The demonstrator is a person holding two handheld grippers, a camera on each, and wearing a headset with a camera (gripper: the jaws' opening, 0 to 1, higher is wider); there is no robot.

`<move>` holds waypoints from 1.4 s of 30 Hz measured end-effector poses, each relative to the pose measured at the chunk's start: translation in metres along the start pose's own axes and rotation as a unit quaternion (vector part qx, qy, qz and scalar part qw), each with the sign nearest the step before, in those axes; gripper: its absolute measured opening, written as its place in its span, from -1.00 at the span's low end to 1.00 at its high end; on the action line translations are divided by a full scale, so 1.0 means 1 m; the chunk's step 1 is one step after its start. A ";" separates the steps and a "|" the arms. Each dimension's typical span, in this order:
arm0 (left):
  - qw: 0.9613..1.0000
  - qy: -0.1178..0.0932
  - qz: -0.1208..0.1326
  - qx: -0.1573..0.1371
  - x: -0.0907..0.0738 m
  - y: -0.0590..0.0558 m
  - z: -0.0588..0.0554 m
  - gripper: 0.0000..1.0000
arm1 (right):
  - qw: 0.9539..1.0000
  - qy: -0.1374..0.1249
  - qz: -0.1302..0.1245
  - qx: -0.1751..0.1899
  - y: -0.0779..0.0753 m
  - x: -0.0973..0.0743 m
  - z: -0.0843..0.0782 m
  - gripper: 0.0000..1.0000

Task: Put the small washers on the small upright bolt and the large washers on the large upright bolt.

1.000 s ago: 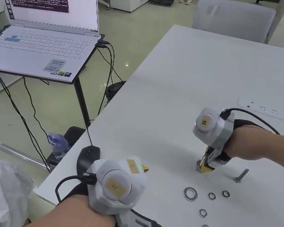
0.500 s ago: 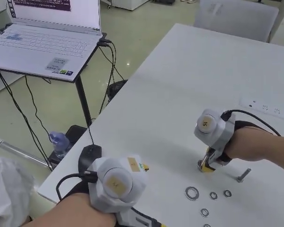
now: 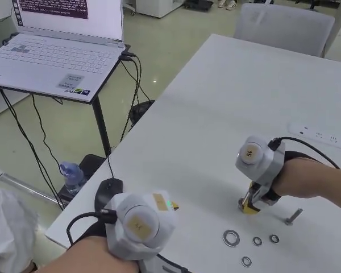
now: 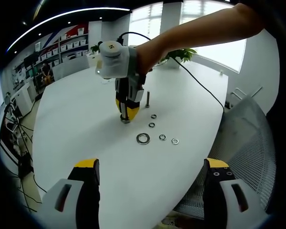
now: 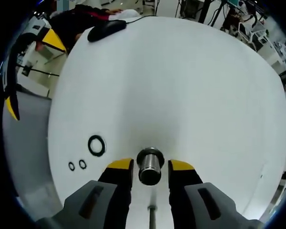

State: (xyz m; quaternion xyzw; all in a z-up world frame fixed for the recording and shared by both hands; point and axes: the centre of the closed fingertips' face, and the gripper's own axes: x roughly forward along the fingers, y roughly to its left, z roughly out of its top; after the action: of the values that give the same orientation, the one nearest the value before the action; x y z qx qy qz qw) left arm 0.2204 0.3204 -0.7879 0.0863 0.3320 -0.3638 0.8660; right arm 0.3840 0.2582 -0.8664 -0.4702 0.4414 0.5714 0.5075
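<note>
Here, right gripper [image 3: 250, 207] clenched on the large bolt [image 5: 150, 167]: grey steel, round end up, standing on the white table [image 3: 216, 114] near the washers [image 3: 231, 238]. Left gripper [image 4: 152, 164] released, jaws wide.

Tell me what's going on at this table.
A person works a gripper in each hand at the table. The right gripper has its jaws close around the large bolt, standing on the table; a firm grip isn't clear. The left gripper hangs open near the table edge. The washers lie loose beside the small bolt, none on a bolt.
</note>
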 end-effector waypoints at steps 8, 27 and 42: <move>1.000 -0.001 0.002 0.002 0.000 0.001 0.002 0.80 | 1.000 -0.002 -0.005 -0.001 -0.003 -0.009 -0.007 -0.38; 1.000 -0.001 0.003 0.010 -0.002 0.002 0.008 0.79 | 1.000 -0.020 -0.017 -0.005 0.004 -0.032 -0.013 -0.38; 1.000 0.001 0.002 0.019 -0.003 -0.002 0.009 0.78 | 0.999 -0.032 -0.009 -0.006 0.030 -0.036 -0.014 -0.38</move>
State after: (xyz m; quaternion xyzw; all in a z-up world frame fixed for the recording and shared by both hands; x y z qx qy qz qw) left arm 0.2223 0.3172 -0.7789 0.1041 0.3260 -0.3686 0.8643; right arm 0.3566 0.2354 -0.8329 -0.4590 0.4167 0.5843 0.5237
